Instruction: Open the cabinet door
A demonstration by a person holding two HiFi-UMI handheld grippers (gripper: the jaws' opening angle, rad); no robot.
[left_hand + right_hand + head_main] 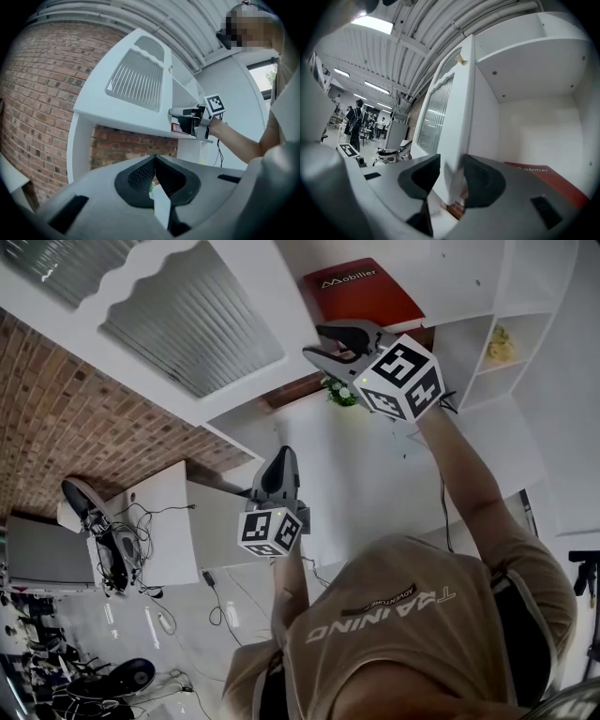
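The white cabinet door (192, 320) with a ribbed glass panel stands swung out from the cabinet (469, 277). My right gripper (328, 341) is raised to the door's free edge. In the right gripper view its jaws (451, 176) close on that edge of the door (457, 117), below a small brass knob (460, 59). The left gripper view shows the door (136, 84) and the right gripper (182, 114) at its lower edge. My left gripper (278, 460) hangs lower and apart from the cabinet, jaws (154, 164) shut on nothing.
A red box (361, 292) lies inside the open compartment, seen also in the right gripper view (541, 177). A small green plant (339, 392) and side shelves with a yellow item (500, 343) are close by. A brick wall (56, 418) and a cluttered desk (112, 540) lie left.
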